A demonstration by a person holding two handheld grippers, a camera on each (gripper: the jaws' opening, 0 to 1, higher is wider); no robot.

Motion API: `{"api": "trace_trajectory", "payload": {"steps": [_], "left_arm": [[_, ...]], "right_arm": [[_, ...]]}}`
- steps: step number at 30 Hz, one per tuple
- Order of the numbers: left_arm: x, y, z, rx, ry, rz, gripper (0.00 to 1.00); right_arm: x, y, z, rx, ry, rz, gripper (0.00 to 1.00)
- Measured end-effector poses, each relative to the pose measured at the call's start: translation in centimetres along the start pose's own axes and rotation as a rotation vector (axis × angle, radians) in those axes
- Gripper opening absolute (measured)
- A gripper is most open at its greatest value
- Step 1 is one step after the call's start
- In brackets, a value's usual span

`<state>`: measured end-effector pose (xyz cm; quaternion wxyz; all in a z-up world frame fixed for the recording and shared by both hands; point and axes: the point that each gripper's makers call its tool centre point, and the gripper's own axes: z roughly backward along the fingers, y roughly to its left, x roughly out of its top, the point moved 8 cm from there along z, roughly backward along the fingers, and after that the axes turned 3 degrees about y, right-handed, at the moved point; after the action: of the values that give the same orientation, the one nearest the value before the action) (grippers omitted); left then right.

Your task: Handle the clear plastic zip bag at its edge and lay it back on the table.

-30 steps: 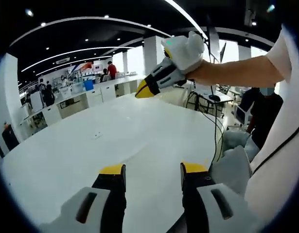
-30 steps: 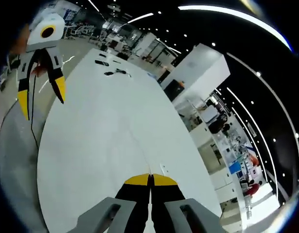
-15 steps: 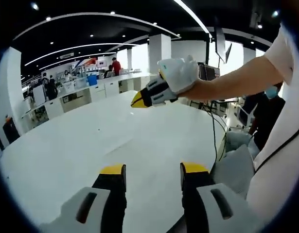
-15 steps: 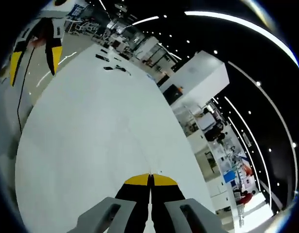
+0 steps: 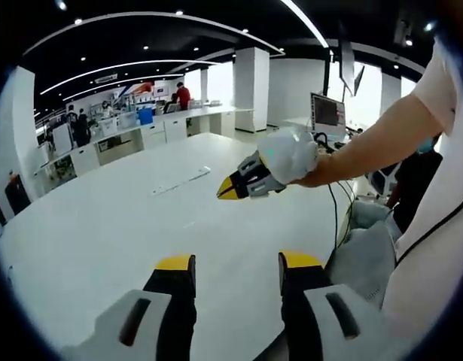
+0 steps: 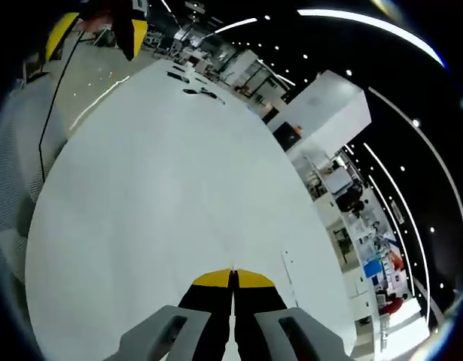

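On the white table (image 5: 103, 226) lies a faint, long clear strip (image 5: 182, 180), which looks like an edge of the clear zip bag; the rest of the bag I cannot make out. The same strip (image 6: 288, 272) lies just right of my right gripper (image 6: 233, 280), whose yellow tips are shut with nothing seen between them. In the left gripper view that right gripper (image 5: 228, 188) hovers over the table's middle, in a gloved hand. My left gripper (image 5: 237, 263) stands open over the near table edge, and it shows open at the top left (image 6: 95, 30).
Dark cables (image 6: 190, 84) lie at the table's (image 6: 141, 210) far end. A monitor (image 5: 327, 114) and a hanging cable (image 5: 338, 214) sit beyond the right edge. The person's arm and body fill the right. Counters and people stand far behind.
The right gripper has come down from high up to just above the table's middle, still shut. In the right gripper view the left gripper has slid toward the top edge.
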<state>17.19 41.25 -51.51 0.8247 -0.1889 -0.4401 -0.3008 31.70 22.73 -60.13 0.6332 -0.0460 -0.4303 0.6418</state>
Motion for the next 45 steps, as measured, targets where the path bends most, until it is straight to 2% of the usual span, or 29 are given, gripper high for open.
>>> {"api": "trace_trajectory", "payload": {"steps": [5,7,9,19,23,28,45], "left_arm": [[-0.2,0.0,-0.1,0.0,0.01,0.003,0.42],[-0.4,0.1,-0.1,0.001,0.014,0.004,0.42],[-0.5,0.1,-0.1,0.0,0.02,0.006,0.41],[-0.7,0.0,-0.3,0.001,0.025,0.013,0.41],[-0.9,-0.1,-0.5,-0.004,0.029,0.012,0.41],[-1.1,-0.3,-0.6,-0.009,0.035,0.011,0.41],[-1.1,-0.5,-0.6,-0.014,0.031,0.008,0.41]], "right_arm": [[-1.2,1.9,-1.1,0.017,0.031,-0.031,0.0],[-1.4,2.3,-1.3,0.018,0.028,-0.068,0.0],[-1.6,2.6,-1.6,0.019,0.031,-0.063,0.0],[-1.2,3.7,-2.3,0.045,0.022,-0.072,0.0],[-1.5,4.2,-2.6,0.053,0.034,-0.063,0.0],[-1.7,4.8,-2.7,0.072,0.038,-0.093,0.0],[-2.5,6.8,-2.8,0.145,0.077,-0.131,0.11]]}}
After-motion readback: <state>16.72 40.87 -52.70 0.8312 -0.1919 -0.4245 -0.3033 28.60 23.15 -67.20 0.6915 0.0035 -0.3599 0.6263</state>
